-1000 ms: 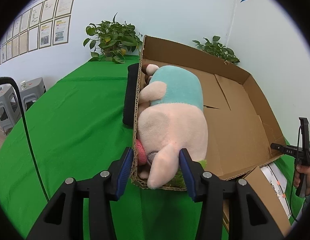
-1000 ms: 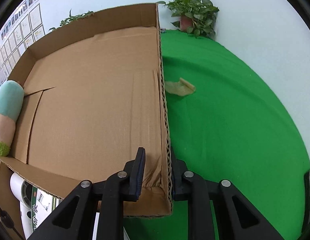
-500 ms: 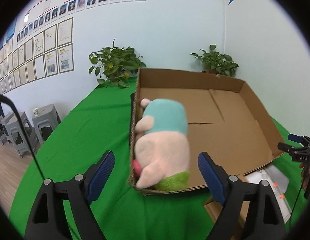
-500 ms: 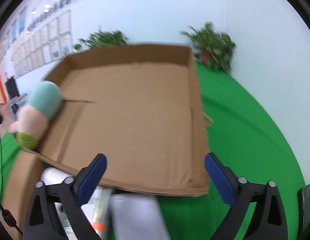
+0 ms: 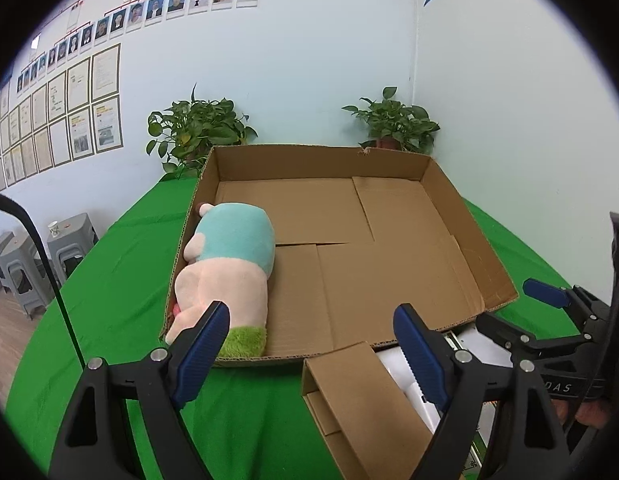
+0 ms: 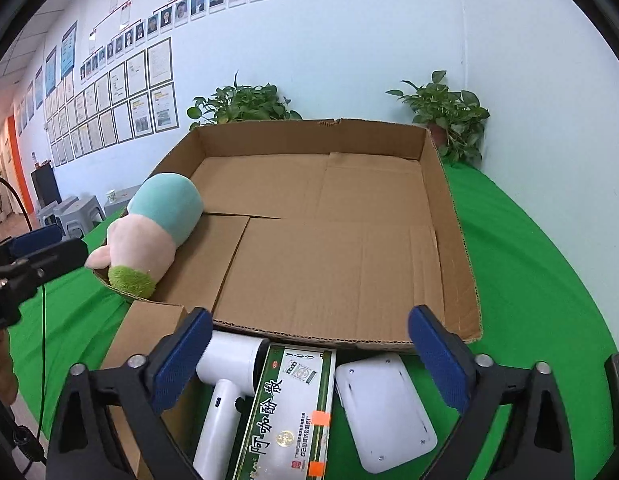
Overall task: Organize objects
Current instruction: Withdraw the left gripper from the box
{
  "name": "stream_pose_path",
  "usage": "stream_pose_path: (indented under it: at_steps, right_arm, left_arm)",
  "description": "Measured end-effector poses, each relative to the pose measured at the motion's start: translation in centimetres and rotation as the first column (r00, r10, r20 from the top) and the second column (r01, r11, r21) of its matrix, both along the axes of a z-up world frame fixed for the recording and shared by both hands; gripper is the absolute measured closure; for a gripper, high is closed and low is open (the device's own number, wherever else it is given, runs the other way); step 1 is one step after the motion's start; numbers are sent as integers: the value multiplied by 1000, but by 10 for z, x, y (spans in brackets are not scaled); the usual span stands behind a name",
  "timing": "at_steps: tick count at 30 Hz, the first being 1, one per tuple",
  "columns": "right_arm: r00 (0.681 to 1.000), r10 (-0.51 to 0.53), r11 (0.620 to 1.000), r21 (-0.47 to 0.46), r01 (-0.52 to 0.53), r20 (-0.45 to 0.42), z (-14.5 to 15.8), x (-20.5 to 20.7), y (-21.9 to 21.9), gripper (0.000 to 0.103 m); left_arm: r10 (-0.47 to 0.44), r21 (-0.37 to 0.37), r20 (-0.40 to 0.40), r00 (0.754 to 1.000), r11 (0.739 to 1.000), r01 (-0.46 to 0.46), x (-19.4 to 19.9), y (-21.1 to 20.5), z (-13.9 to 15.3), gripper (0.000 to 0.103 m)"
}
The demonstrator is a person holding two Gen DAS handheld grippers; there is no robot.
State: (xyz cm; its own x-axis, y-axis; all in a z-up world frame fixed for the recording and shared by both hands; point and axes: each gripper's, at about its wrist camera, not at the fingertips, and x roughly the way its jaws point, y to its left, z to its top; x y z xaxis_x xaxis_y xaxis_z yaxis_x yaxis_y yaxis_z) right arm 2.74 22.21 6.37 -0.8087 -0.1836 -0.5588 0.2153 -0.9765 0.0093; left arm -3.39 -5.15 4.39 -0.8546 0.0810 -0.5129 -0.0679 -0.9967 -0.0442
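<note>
The left gripper (image 5: pixel 311 338) hangs over the green tablecloth (image 5: pixel 109 280) with its blue pads set wide and easing inward, nothing between them. The right gripper (image 6: pixel 309 350) is likewise spread, its jaws closing on empty air, above the items nearest the person.

Just below it lie a white handheld device (image 6: pixel 225 392) (its exact kind is hard to tell), a green-and-white printed carton (image 6: pixel 287 412) beside it, and a white rounded flat device (image 6: pixel 383 404) to the right. A small brown cardboard box (image 6: pixel 149 332) sits at the left of these, touching the tray's near edge.

Beyond them stands the large shallow cardboard tray (image 6: pixel 455 240), flaps folded flat on its floor. The plush toy (image 5: pixel 225 264), pink with a teal band and a green fuzzy end, lies lengthwise against the tray's left wall.

Farther back, two potted plants (image 5: pixel 393 124) stand by the wall, with framed papers (image 5: pixel 97 120) hung to the left.
</note>
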Motion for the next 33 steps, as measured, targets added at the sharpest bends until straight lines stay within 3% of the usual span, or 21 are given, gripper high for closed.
stream_pose_path:
  at_steps: [1,2,3,4,8,9,10,11,12,13,14,24,33]
  right_arm:
    - [1000,-9,1000,10,9,0,1,4,0,42]
    - [1000,-14,1000,15,14,4,-1,0,4,53]
    - [1000,-26,999,21,26,9,-1,-2,6,71]
    - [999,-41,999,23,40,13,-2,-1,8,82]
    - [999,-50,999,18,49,13,-2,12,15,84]
    - [999,-42,999,10,42,12,-3,16,16,81]
    - [999,-38,999,7,38,14,-3,18,17,63]
    - [999,-33,999,4,33,18,-4,21,19,47]
    - [1000,-26,1000,-3,26,17,-4,24,21,14]
    - [1000,-15,1000,-17,15,12,-5,27,24,2]
    - [1000,-3,1000,-31,4,7,-5,32,25,3]
    - [997,64,998,-19,-64,32,-4,49,31,1]
    - [986,106,993,-57,-100,125,-19,36,27,1]
  left_arm:
    - [1,3,-4,1000,1000,-1,2,2,-1,29]
    - [-2,10,-3,1000,1000,2,3,4,-2,54]
    - [-11,21,5,1000,1000,11,3,5,-3,90]
    - [-22,31,24,999,999,21,2,6,-5,103]
    - [-14,37,4,1000,999,14,10,10,-3,101]
    - [0,36,-2,1000,999,0,12,11,-1,100]
    - [18,31,-2,1000,999,-18,14,12,0,94]
    - [41,19,2,999,999,-41,16,13,1,68]
    - [61,14,5,998,998,-61,18,14,1,25]
    - [88,28,2,996,996,-88,22,12,2,12]
    - [100,47,-10,995,994,-99,26,11,3,8]
    - [37,52,53,998,998,-39,29,24,3,8]
    - [-54,90,183,982,995,38,8,23,-29,8]
